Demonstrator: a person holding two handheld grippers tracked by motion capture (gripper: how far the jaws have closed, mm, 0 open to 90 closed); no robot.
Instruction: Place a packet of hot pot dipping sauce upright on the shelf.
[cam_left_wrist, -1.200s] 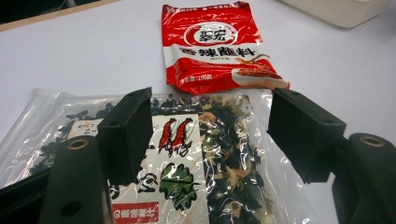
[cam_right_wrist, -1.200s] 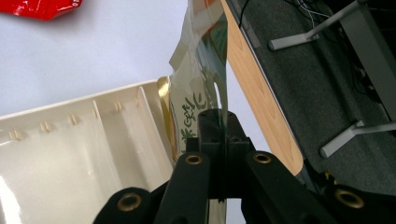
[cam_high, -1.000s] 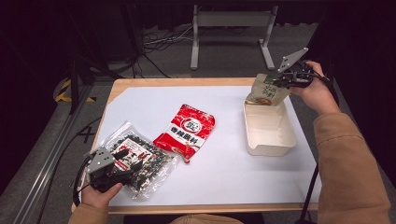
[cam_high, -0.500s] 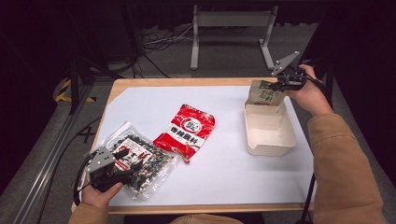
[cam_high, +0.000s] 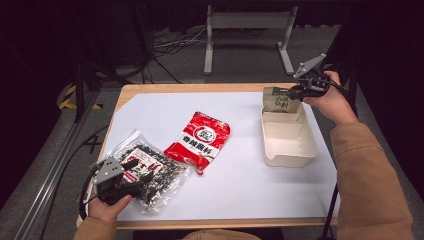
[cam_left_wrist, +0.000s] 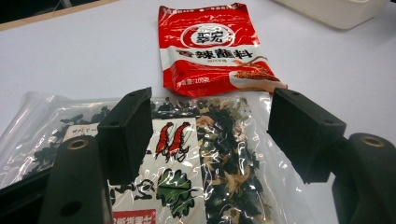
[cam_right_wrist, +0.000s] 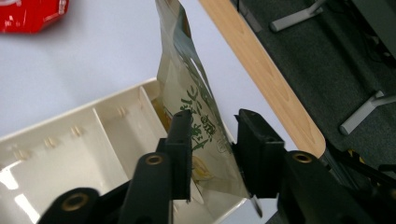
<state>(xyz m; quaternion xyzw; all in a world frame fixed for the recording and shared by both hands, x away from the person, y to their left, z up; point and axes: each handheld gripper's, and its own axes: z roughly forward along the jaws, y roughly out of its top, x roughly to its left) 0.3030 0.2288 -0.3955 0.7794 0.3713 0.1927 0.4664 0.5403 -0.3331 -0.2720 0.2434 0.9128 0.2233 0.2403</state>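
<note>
The right gripper (cam_right_wrist: 212, 149) clamps a pale green foil packet (cam_right_wrist: 196, 107), which stands in the far end of the cream plastic tray (cam_high: 287, 137). The left gripper (cam_left_wrist: 208, 135) hangs released over a clear seaweed bag (cam_left_wrist: 201, 186), near the red sachet (cam_left_wrist: 210, 46).
</note>
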